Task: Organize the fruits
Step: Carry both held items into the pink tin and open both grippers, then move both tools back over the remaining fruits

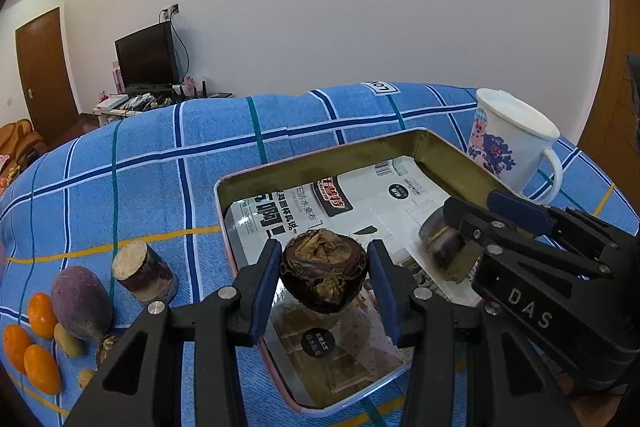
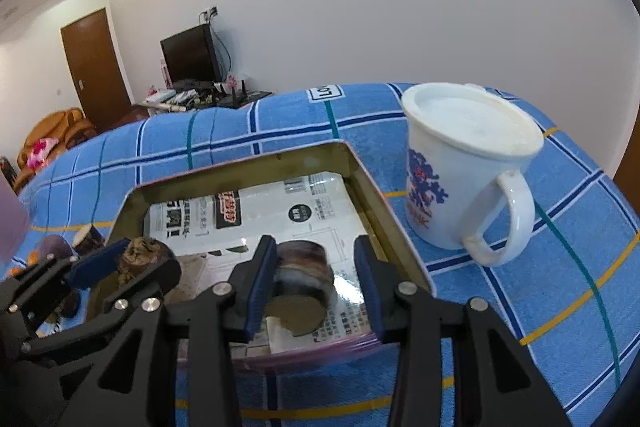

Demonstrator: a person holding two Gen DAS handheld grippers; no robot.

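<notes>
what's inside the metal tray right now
Printed paper sheets line the metal tray. Above them, the left tool frames a dark mangosteen, and the right tool frames a sugarcane piece. The tools hide the tray's near floor.

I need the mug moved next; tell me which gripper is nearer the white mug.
Right. The right gripper sits beside the white mug; the left gripper is farther left.

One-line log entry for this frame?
left gripper: open around mangosteen | right gripper: open around sugarcane piece | both over tin tray
</notes>
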